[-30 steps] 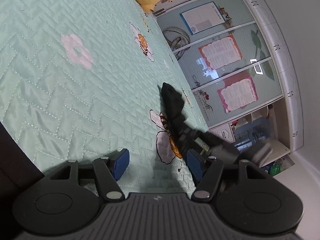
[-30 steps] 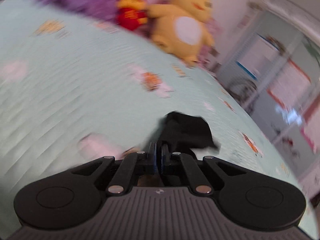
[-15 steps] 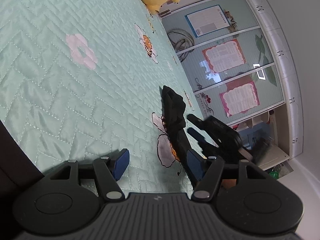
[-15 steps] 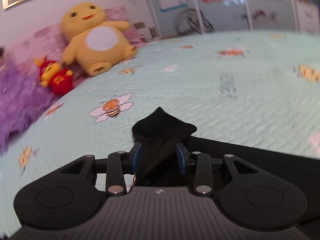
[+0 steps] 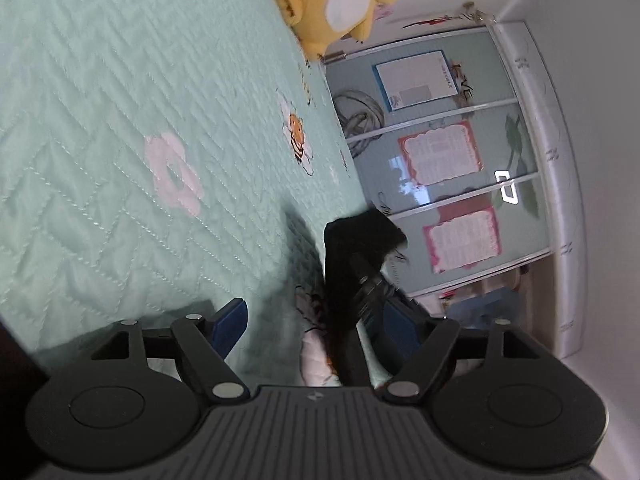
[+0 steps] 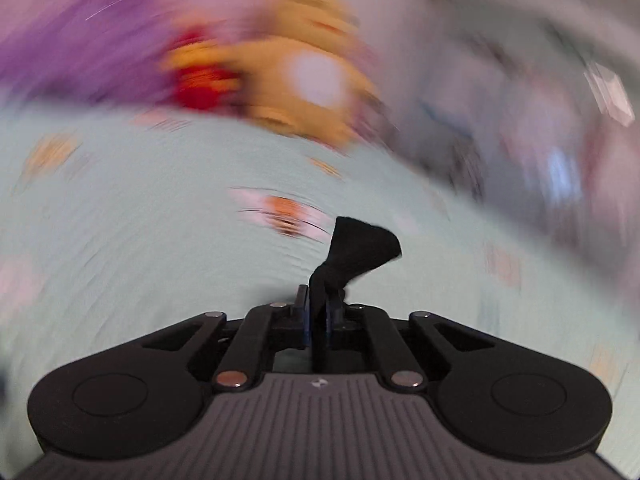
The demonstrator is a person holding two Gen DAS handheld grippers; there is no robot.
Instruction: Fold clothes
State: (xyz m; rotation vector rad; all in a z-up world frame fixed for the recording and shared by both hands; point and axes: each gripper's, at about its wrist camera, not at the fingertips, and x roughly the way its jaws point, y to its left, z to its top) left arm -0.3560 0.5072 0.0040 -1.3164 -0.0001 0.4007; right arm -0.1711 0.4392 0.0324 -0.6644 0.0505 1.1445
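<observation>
A black garment point(image 5: 354, 248) hangs in the air above the mint quilted bed point(image 5: 120, 120). In the right wrist view my right gripper point(image 6: 318, 320) is shut on the black garment point(image 6: 360, 250), a bunched corner sticking up past the fingertips. In the left wrist view the right gripper point(image 5: 370, 284) shows holding that cloth up, just in front of my left gripper point(image 5: 312, 326). My left gripper is open and empty, its blue pads point(image 5: 230, 322) wide apart, with the cloth hanging between them.
A yellow plush toy point(image 5: 340, 0) sits at the head of the bed, with a red toy point(image 6: 200, 88) and a purple plush point(image 6: 80, 40) beside it. Glass cabinet doors point(image 5: 440, 160) with posters stand past the bed's right edge.
My right gripper has closed on the black garment and lifted it off the bed, swinging fast. My left gripper has stayed open and shifted toward the head of the bed.
</observation>
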